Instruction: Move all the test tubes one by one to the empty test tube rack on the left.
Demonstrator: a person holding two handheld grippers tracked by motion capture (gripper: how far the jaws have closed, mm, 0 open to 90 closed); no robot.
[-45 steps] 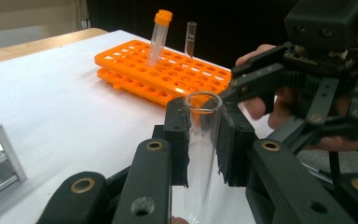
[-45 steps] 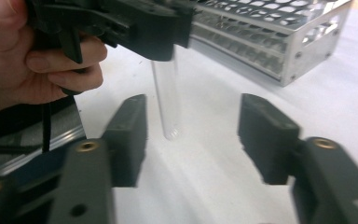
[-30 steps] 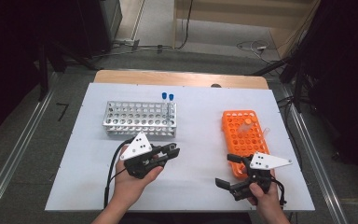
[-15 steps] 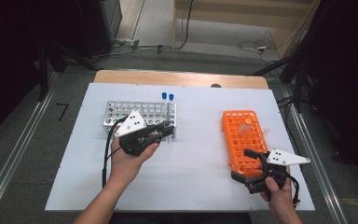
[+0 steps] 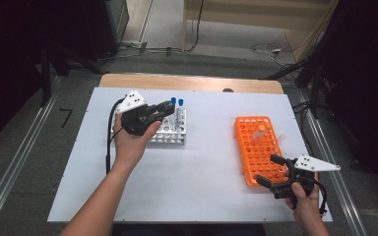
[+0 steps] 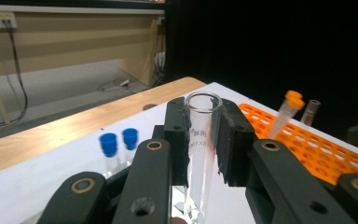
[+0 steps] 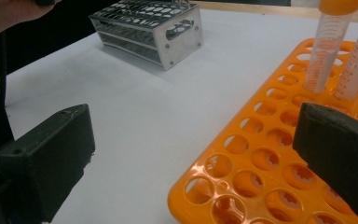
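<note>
Between the left gripper [image 6: 204, 135] pads stands a clear, uncapped glass tube [image 6: 200, 154].

- The perforated silver metal rack [image 7: 151, 28] looked brushed, with a dull shine.
- The orange plastic rack [image 7: 279, 154] was glossy and smooth.
- The clear uncapped tube [image 6: 201, 140] looked glassy and transparent.
- The matt white tabletop [image 5: 202, 162] had a bare wooden strip [image 5: 189, 82] at its far edge.
- The black jaws looked matt, slightly rough.
</note>
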